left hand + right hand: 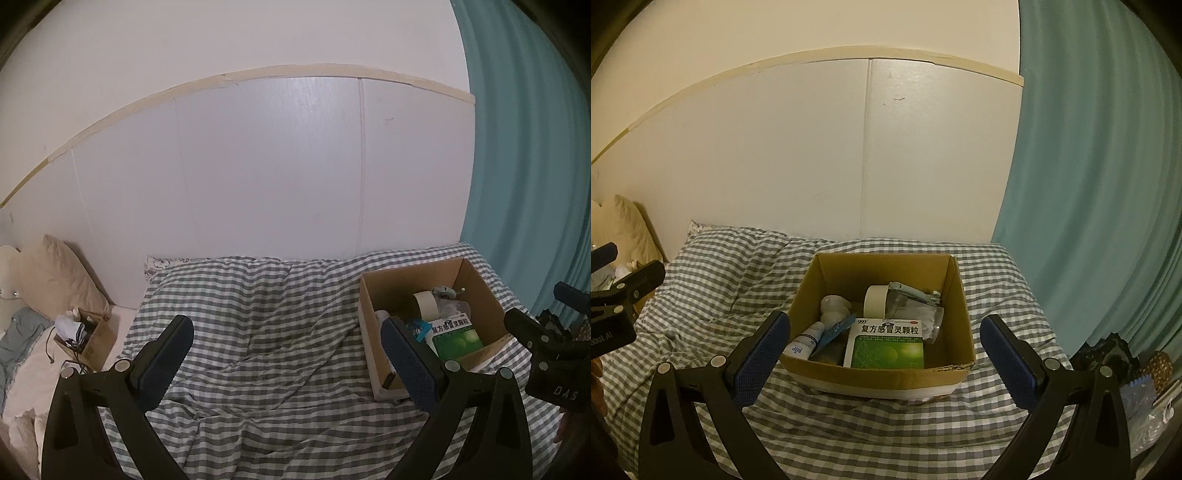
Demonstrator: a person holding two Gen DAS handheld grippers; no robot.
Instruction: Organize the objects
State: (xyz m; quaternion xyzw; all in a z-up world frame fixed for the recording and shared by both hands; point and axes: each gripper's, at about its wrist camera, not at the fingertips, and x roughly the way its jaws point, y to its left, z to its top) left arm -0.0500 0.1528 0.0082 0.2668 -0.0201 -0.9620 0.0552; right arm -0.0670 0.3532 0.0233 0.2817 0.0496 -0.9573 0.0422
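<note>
- Blue textured pads line the two fingers of the right gripper (882,354), which are spread wide with nothing between them, one to each side of the near wall of a cardboard box (879,373) without touching it.
- Black and equally wide-spread, the left gripper (288,362) holds nothing; it hangs over a bare stretch of the grey-and-white checked bedspread (258,332), with the same box (406,284) off to its right (the right-hand finger overlaps the box's near corner in that view).
- Inside the open box, nearest the front wall, lies a green-and-white medicine carton (886,345) printed with Chinese characters, face up.
- Just left of it a small white bottle (805,341) leans on its side, a blue blister strip (833,330) wedged between bottle and carton.
- Further back sit a pale lumpy object (833,308), a roll of cream tape (875,299) standing on edge, and some clear plastic packaging (923,314) against the right wall (what it contains is unclear).
- The box rests on the bedspread toward the bed's right side, near a teal curtain (1089,184).
- At the far left, by a beige pillow (62,280), stands a smaller cardboard box (96,339) holding cloth and cables.
- Behind the bed runs a white panelled wall (258,166).
</note>
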